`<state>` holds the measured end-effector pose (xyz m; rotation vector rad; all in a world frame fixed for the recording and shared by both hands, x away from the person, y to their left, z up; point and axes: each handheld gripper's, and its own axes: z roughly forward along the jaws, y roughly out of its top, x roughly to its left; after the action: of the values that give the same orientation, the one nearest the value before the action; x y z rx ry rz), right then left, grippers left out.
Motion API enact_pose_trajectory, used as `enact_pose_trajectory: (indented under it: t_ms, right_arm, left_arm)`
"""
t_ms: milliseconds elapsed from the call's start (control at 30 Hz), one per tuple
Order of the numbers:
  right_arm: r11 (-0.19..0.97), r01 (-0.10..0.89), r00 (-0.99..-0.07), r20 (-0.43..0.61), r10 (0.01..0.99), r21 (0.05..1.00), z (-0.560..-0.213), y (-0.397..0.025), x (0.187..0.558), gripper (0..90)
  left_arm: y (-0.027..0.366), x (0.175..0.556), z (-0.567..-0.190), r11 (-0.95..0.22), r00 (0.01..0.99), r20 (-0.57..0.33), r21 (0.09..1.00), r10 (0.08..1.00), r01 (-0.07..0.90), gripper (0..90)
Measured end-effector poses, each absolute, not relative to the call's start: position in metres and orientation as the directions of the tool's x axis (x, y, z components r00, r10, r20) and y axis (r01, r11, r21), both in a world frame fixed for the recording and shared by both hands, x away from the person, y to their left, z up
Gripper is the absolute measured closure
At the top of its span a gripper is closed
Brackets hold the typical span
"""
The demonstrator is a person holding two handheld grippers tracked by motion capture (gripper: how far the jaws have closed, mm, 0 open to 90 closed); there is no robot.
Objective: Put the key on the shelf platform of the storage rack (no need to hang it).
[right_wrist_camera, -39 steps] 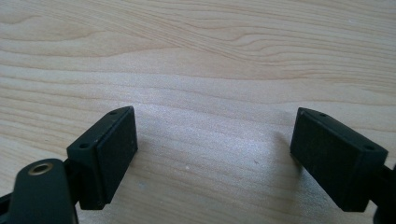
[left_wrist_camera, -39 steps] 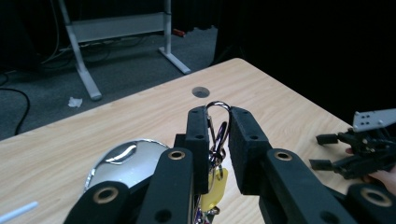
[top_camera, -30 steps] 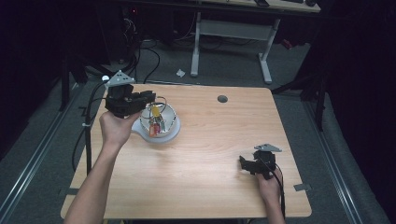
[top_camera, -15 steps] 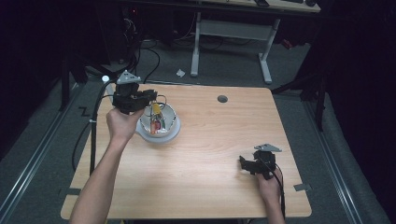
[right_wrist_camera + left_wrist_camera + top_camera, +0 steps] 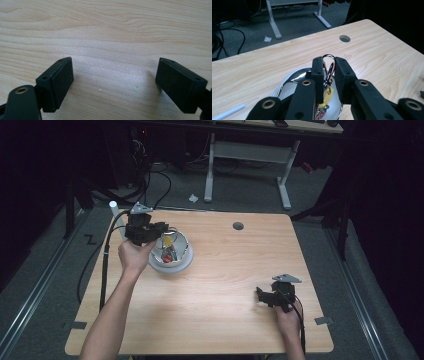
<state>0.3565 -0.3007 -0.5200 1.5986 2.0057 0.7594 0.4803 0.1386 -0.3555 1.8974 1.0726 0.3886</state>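
The right gripper point(image 5: 261, 295) rests near the front edge of the pale wood-grain table point(image 5: 235, 270), its matte black jaws spread wide, empty. Farther off, the left gripper point(image 5: 329, 71) is clamped on a thin metal ring point(image 5: 328, 57) above a shiny steel bowl point(image 5: 186, 251).

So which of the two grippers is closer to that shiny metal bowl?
Left. The left gripper is right over the metal bowl, pinching a wire ring; the right gripper sits far across the table.
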Motion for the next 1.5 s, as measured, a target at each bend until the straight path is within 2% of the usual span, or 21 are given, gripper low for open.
enact_pose_trajectory:
  t_ms: [600,1067,1233,1500]
  right_arm:
    - [0.172,0.72,-0.217,-0.016,0.976,0.672,-0.52,-0.301,0.356,14.8]
    - [0.172,0.72,-0.217,-0.016,0.976,0.672,-0.52,-0.301,0.356,14.8]
    - [0.172,0.72,-0.217,-0.016,0.976,0.672,-0.52,-0.301,0.356,14.8]
    - [0.173,0.72,-0.218,-0.017,0.976,0.672,-0.52,-0.301,0.356,14.8]
  left_arm:
    - [0.134,0.491,-0.395,-0.234,0.55,-0.179,0.767,0.816,0.597,78.1]
    - [0.114,0.494,-0.419,-0.304,0.56,-0.145,0.715,0.816,0.629,77.3]
    - [0.111,0.493,-0.423,-0.324,0.566,-0.144,0.695,0.812,0.642,70.5]
    - [0.118,0.485,-0.427,-0.273,0.55,-0.191,0.708,0.813,0.651,54.8]
